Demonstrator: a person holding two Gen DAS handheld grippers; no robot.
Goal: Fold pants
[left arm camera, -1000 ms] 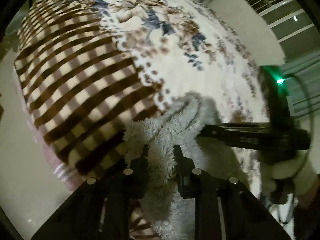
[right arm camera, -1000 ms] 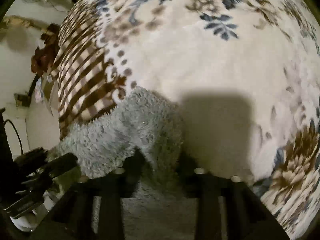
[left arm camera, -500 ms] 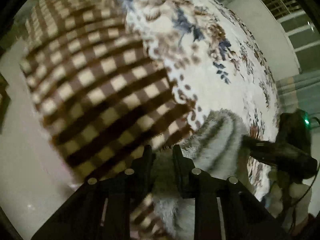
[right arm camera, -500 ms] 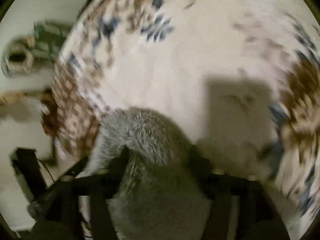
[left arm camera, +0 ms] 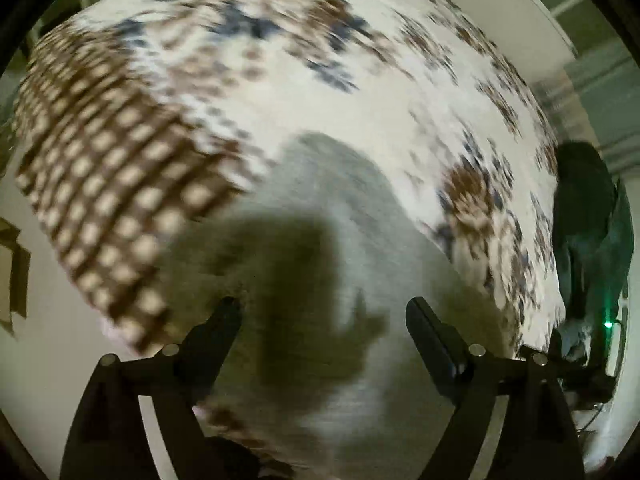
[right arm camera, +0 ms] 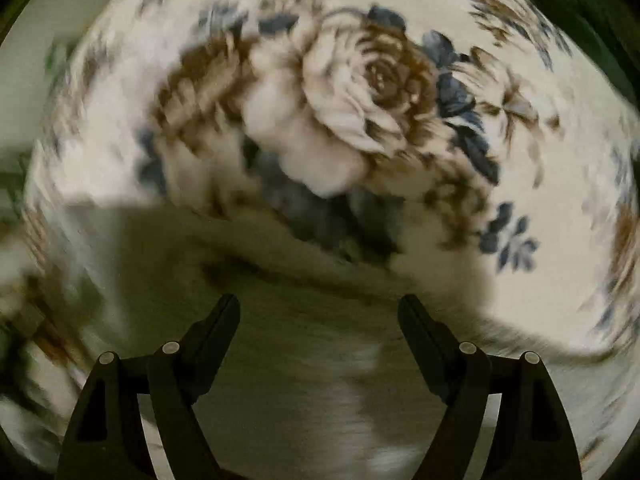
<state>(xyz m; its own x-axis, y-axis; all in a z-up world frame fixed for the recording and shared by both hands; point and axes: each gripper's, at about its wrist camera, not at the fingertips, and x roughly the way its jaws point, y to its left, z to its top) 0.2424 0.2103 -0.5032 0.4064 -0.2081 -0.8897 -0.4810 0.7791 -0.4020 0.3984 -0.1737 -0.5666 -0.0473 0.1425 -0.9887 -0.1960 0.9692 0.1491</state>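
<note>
Grey fleece pants (left arm camera: 332, 216), lying on floral blanket (left arm camera: 360, 92) beneath both tools; left gripper (left arm camera: 322, 320) and right gripper (right arm camera: 318, 316), fingers spread wide, gripping nothing, apparently released so the laid fold can settle.

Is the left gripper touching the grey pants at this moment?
Cannot tell. In the left wrist view the left gripper is open, with the grey pants lying between and beyond its fingers, but motion blur hides whether the tips rest on the fabric.

The left tool (left arm camera: 322, 314) has its two fingers spread wide apart. The right tool (right arm camera: 319, 312) is spread the same way, holding nothing.
</note>
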